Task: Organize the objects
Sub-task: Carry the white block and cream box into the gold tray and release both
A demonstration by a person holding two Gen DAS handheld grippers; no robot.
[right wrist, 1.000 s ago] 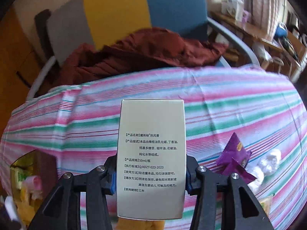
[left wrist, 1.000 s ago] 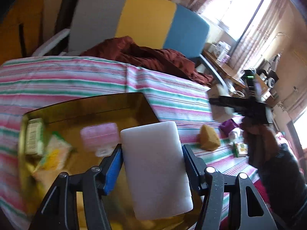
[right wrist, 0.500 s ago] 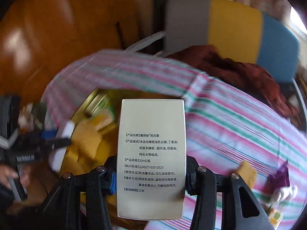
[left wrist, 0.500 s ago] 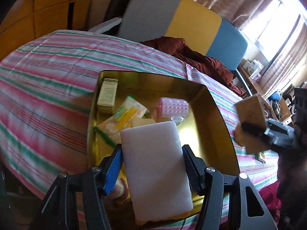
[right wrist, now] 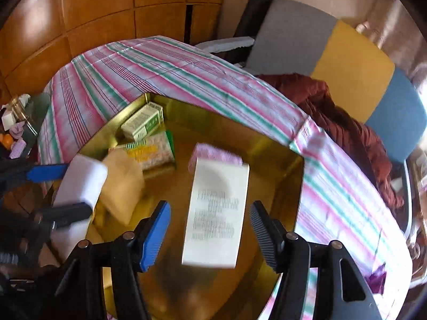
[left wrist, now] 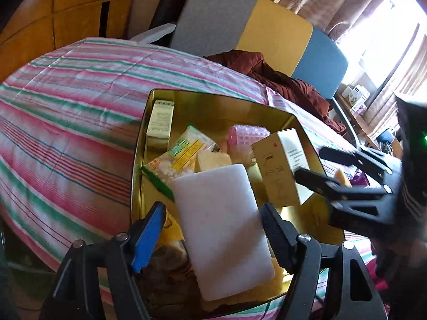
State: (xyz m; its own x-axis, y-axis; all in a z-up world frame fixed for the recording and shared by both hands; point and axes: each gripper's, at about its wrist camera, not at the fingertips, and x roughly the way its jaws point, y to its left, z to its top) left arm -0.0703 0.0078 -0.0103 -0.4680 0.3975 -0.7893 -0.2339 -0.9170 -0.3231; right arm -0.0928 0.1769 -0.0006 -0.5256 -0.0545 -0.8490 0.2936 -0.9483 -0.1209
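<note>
While both grippers hang over the shallow gold-coloured metal tray that sits on the pink, green and white striped cloth, each has its jaws spread wide. The left gripper has let go of the white rectangular foam block, which lies tilted between its fingers with a gap on either side, over the near edge of the tray. The right gripper is likewise released; the cream cardboard box with printed text sits blurred between its parted fingers, touching neither, above the middle of the tray. Whether either thing already rests on the tray floor I cannot tell. Inside the tray, at its far left corner, lies a small pale green-and-white carton; nearer the middle are a yellow and green snack packet, a tan sponge piece and a pink bumpy plastic case. Beyond the tray, at the far edge of the cloth, a rust-red garment is heaped against a grey, yellow and blue chair back.
</note>
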